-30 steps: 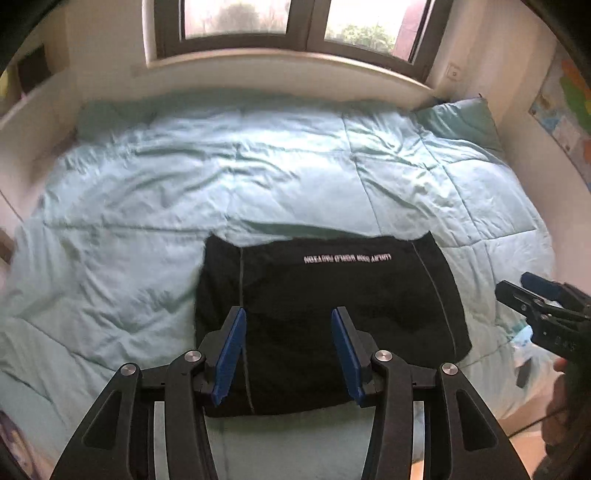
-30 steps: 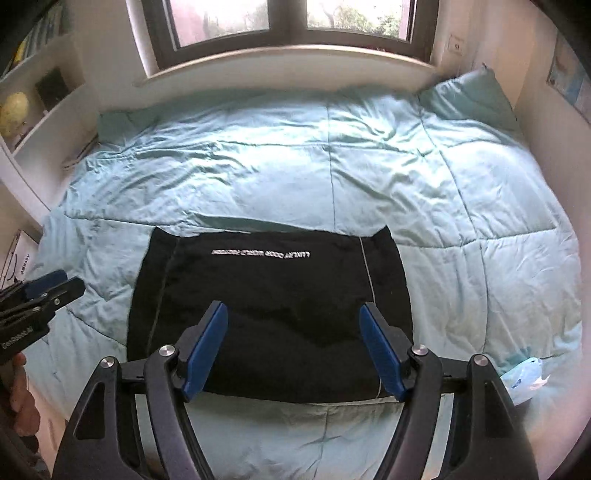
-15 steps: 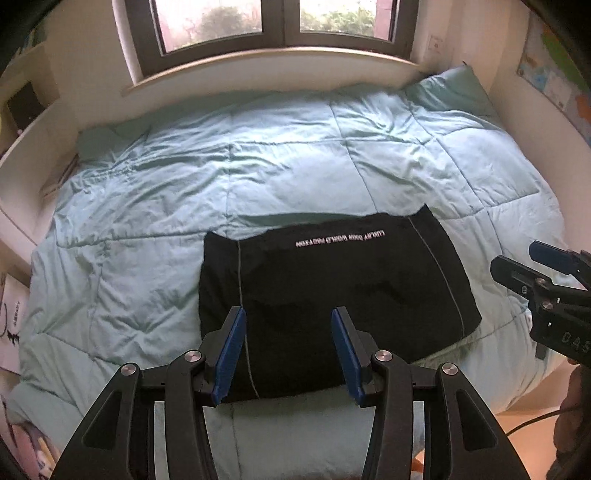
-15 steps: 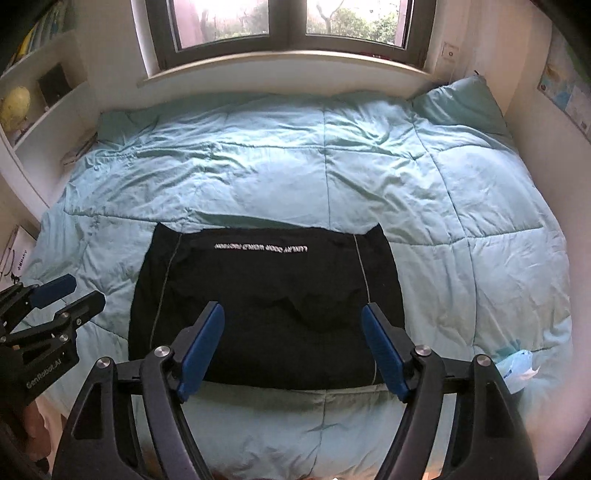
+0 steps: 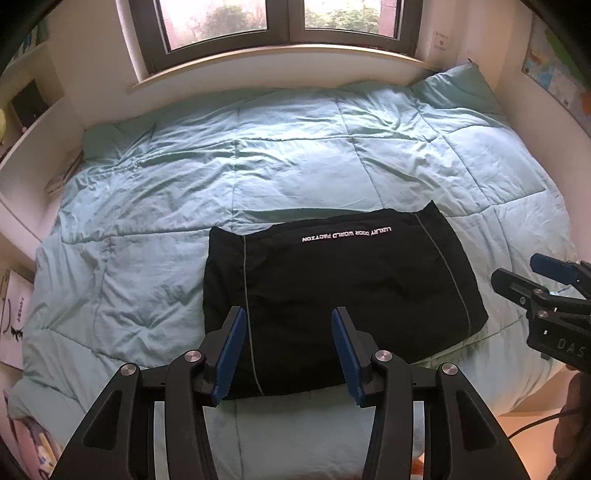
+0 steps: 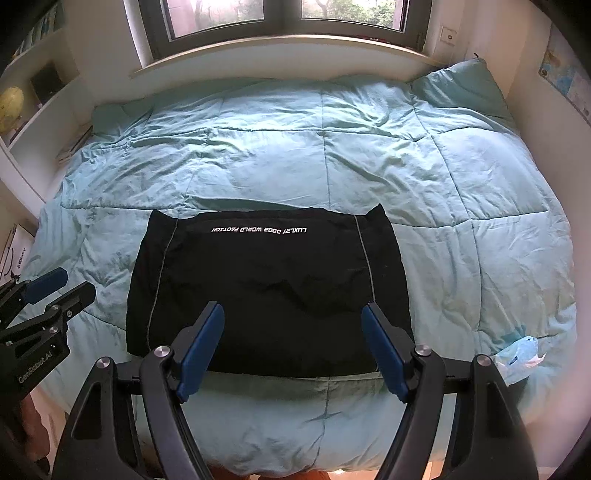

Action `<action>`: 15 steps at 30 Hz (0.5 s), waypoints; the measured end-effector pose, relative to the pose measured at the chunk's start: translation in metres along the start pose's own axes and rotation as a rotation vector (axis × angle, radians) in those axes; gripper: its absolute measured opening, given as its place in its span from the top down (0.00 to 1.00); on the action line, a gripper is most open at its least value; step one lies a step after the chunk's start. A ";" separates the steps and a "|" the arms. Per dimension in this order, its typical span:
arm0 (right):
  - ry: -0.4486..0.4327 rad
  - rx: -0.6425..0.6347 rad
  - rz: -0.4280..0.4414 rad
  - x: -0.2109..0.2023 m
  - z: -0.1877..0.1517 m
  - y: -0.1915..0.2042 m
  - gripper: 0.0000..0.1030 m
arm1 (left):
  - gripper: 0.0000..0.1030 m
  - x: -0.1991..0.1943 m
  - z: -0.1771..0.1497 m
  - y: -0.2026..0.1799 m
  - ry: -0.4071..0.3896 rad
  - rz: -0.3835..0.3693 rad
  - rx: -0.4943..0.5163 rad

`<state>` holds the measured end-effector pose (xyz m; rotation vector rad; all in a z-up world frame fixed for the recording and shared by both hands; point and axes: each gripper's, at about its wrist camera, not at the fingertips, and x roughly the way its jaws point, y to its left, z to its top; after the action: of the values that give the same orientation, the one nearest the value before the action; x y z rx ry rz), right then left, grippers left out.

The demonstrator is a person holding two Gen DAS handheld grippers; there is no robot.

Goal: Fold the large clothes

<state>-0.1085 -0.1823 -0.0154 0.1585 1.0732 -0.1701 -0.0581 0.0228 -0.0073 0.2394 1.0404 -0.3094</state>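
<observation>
A black garment [image 5: 332, 295] with white lettering lies folded into a flat rectangle on the teal quilt near the bed's front edge; it also shows in the right wrist view [image 6: 266, 288]. My left gripper [image 5: 288, 325] is open and empty, held above the garment's near edge. My right gripper [image 6: 291, 321] is open wide and empty, also above the near edge. Each gripper shows at the side of the other's view: the right gripper [image 5: 524, 275] and the left gripper [image 6: 62, 284]. Neither touches the cloth.
The teal quilt [image 6: 332, 147] covers the whole bed under a window [image 5: 284, 22]. A pillow [image 6: 461, 88] lies at the far right. A crumpled pale blue item [image 6: 517, 354] lies at the bed's right front edge. Shelves [image 6: 33, 103] stand left.
Both grippers have pulled back and up from the garment, so more of the bed and window shows. The garment has not moved.
</observation>
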 end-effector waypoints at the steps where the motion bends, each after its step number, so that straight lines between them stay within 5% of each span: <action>1: 0.003 0.001 0.003 0.001 0.000 0.000 0.24 | 0.52 -0.001 0.000 0.001 -0.001 0.001 -0.004; 15: 0.028 -0.007 0.025 0.010 0.001 0.006 0.24 | 0.52 0.002 -0.005 0.017 0.009 0.039 -0.050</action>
<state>-0.1020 -0.1773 -0.0237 0.1688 1.0988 -0.1418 -0.0550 0.0398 -0.0105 0.2154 1.0499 -0.2472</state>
